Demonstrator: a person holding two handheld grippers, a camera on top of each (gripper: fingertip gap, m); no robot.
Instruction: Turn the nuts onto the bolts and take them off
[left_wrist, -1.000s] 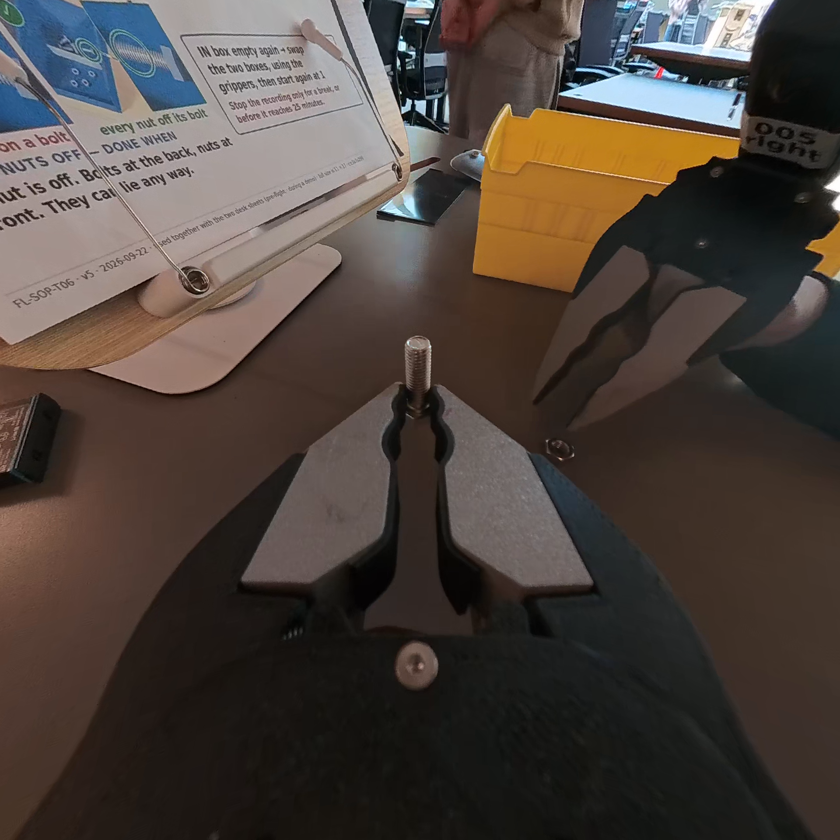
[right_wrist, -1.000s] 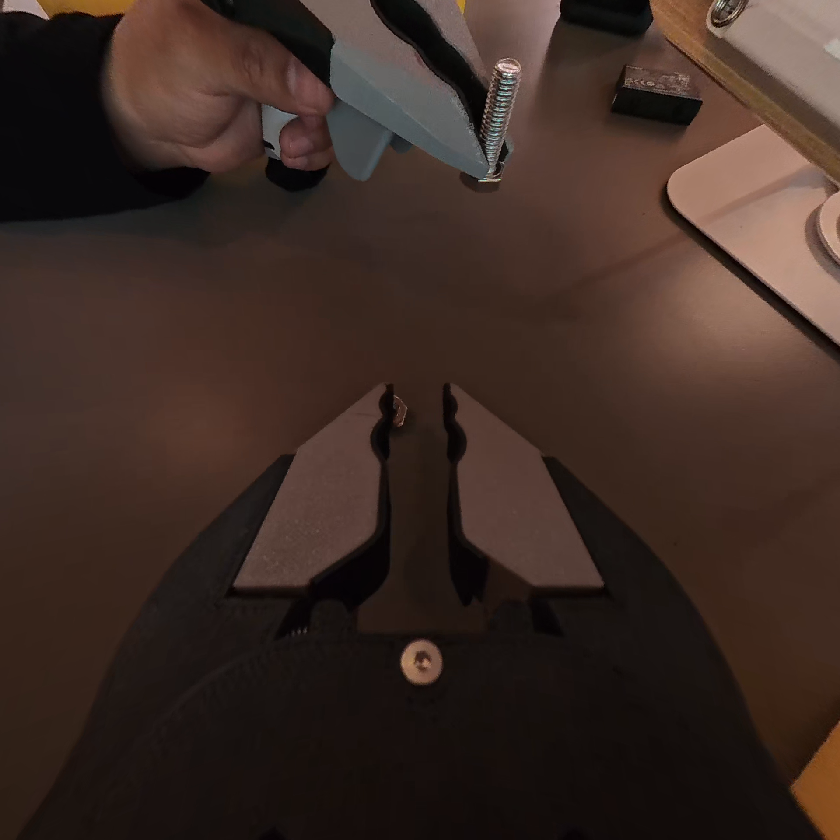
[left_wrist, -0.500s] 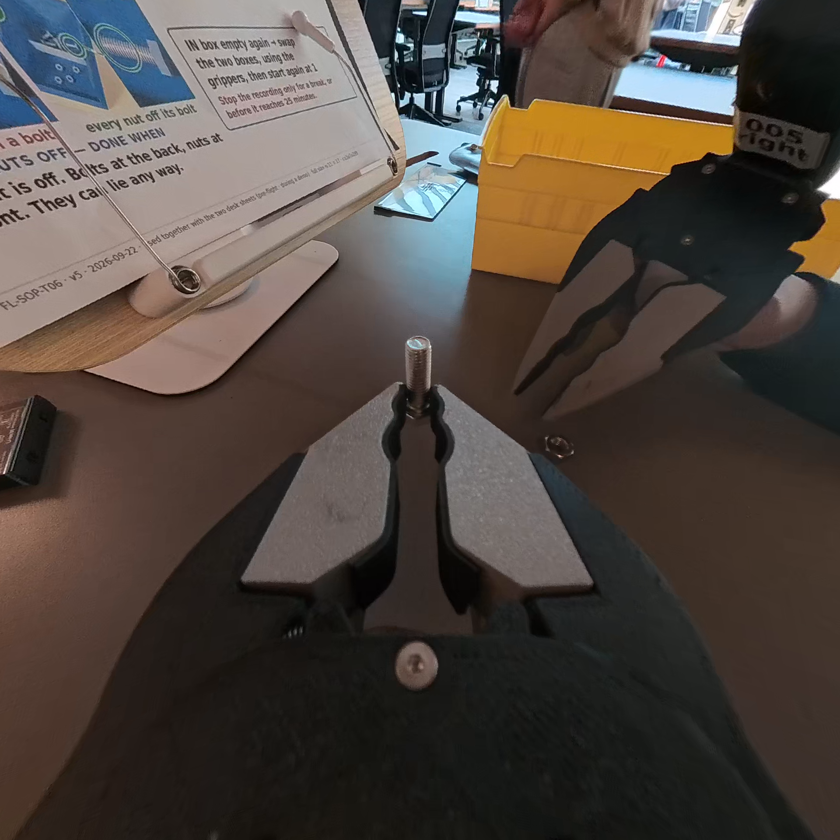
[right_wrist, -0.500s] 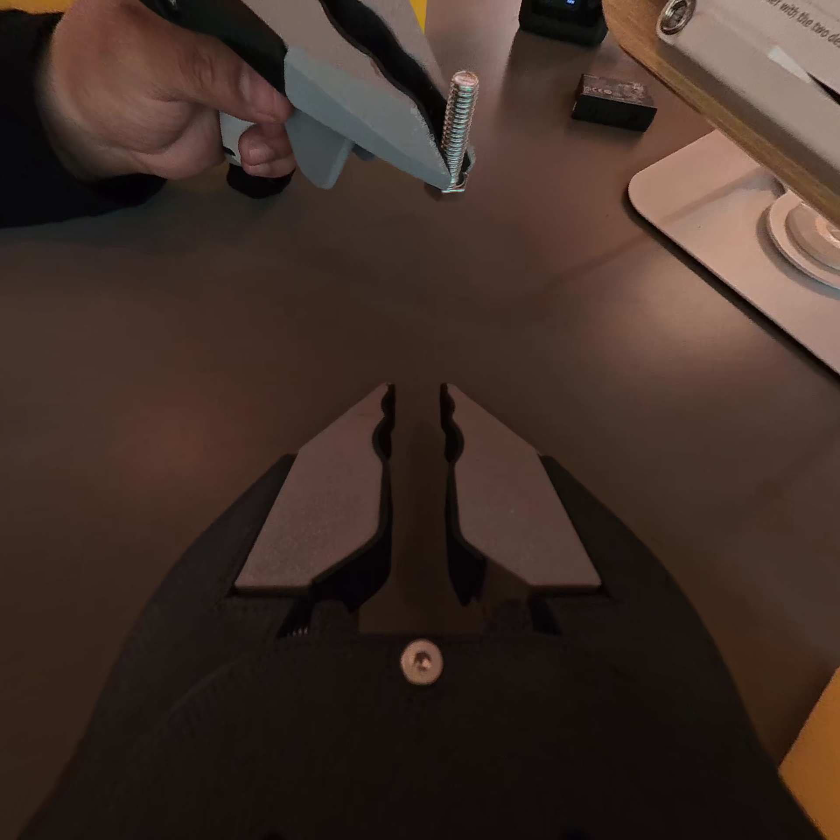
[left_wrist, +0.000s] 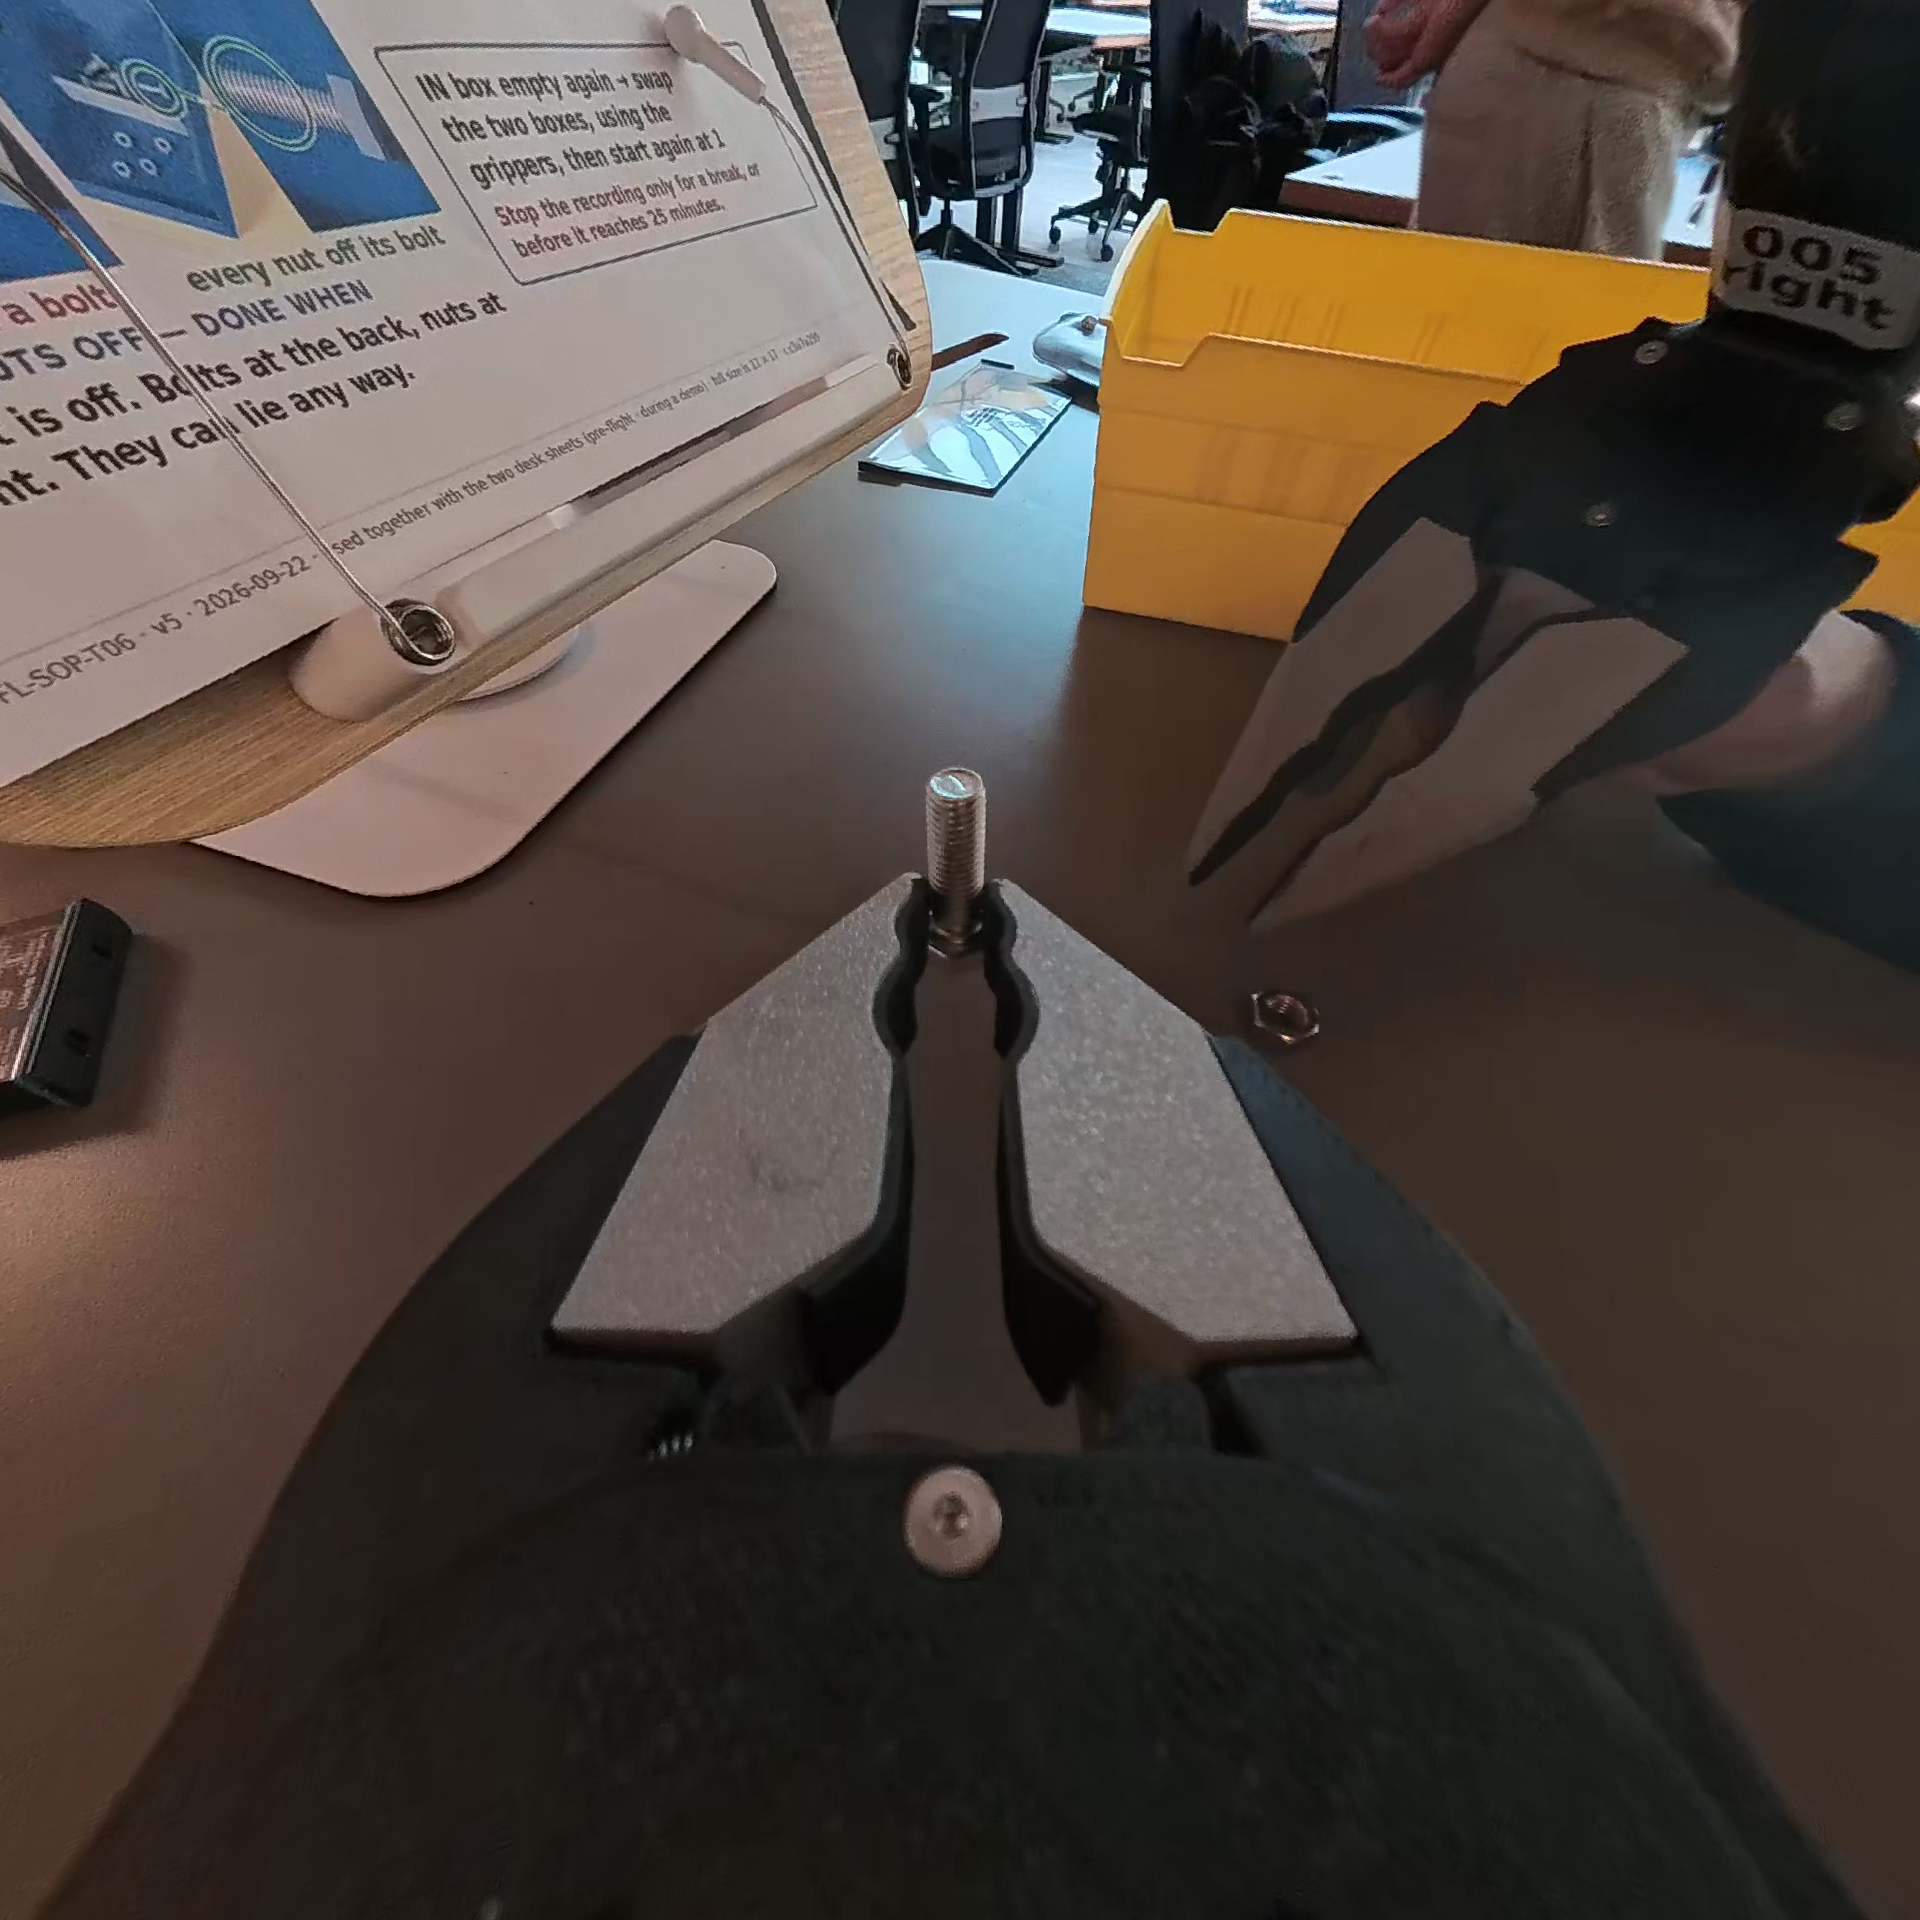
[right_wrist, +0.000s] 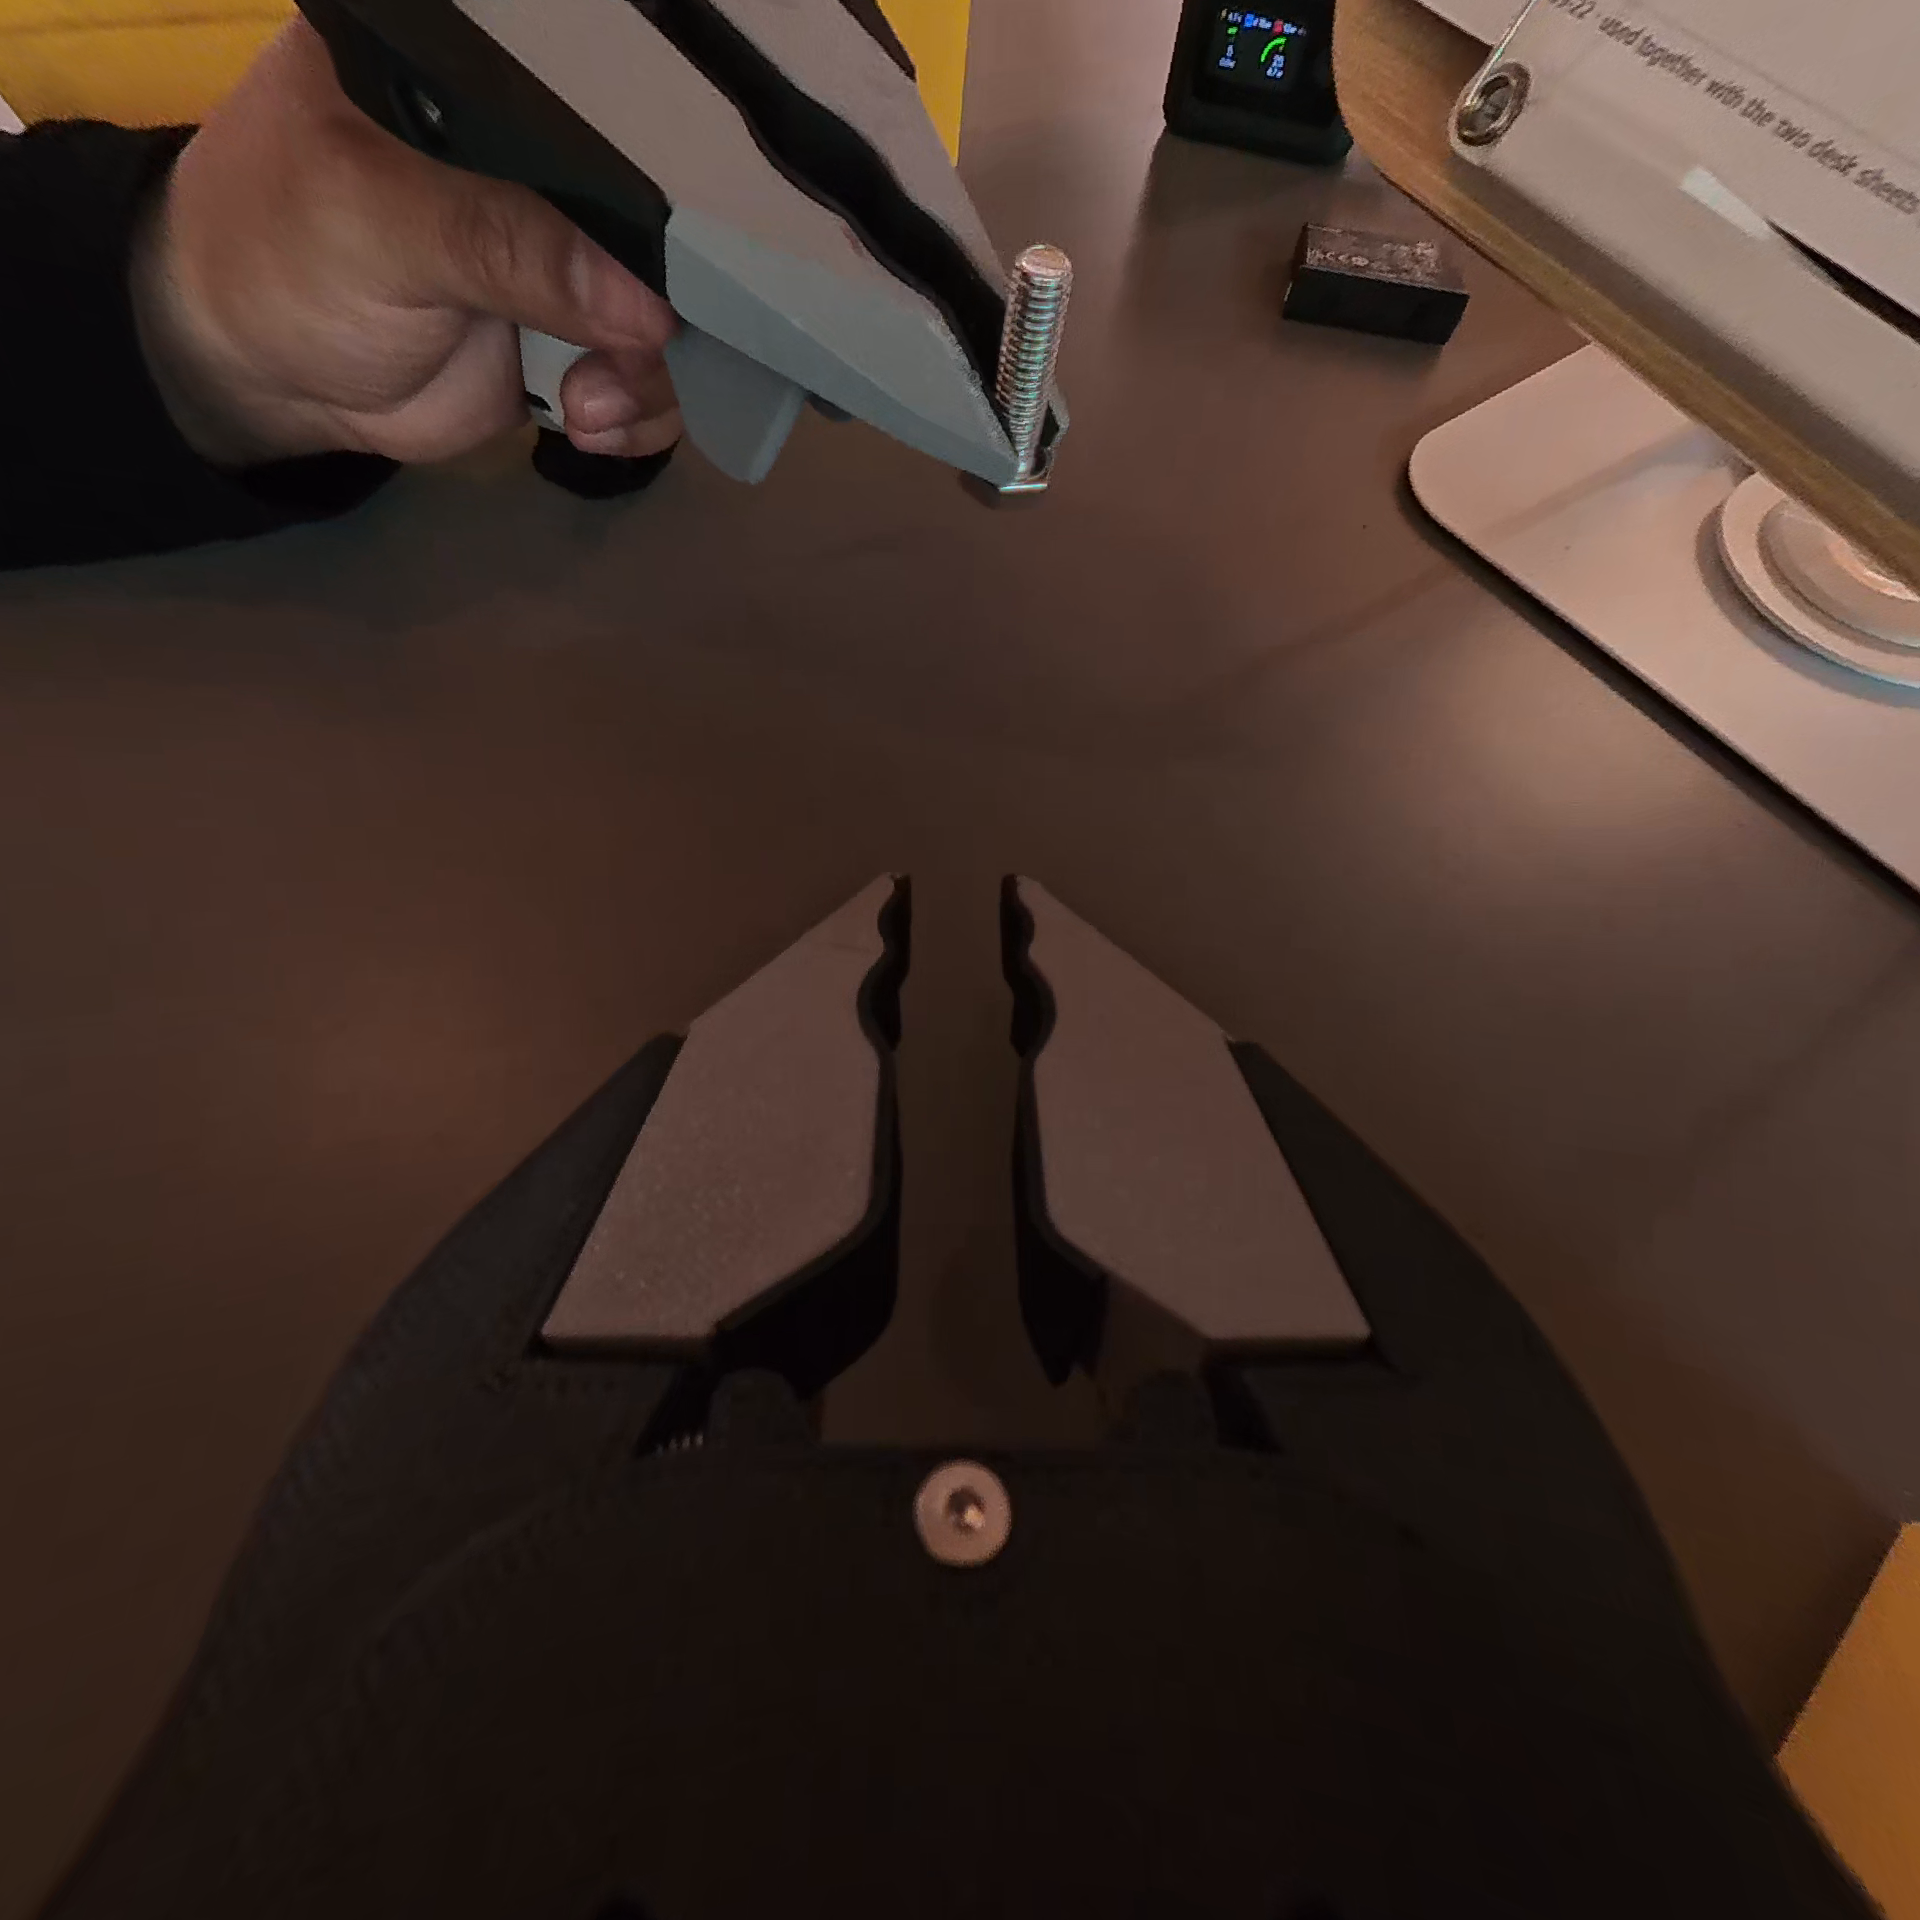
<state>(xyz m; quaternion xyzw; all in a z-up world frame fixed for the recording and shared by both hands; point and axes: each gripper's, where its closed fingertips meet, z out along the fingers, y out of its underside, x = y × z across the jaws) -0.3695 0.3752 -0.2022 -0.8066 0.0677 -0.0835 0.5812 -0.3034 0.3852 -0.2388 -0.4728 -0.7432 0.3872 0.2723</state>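
Lying flat on the table (left_wrist: 727, 1039), loose nut (left_wrist: 1285, 1013), just below and ahead of the right gripper (left_wrist: 1226, 899), fingers slightly apart and empty, tips slanting down toward it. Standing upright beside it, bolt (left_wrist: 954, 844), head down, clamped in the left gripper (left_wrist: 956, 914). Probably needing a short drop onto the nut.

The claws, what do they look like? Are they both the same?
Yes, they match. The left claw has a rounded black body with one silver screw in the middle, and two flat grey fingers that taper to points, edged in wavy black padding. The right claw has the same build; seen from the left wrist view it wears a white label with black writing. The person wears dark sleeves.
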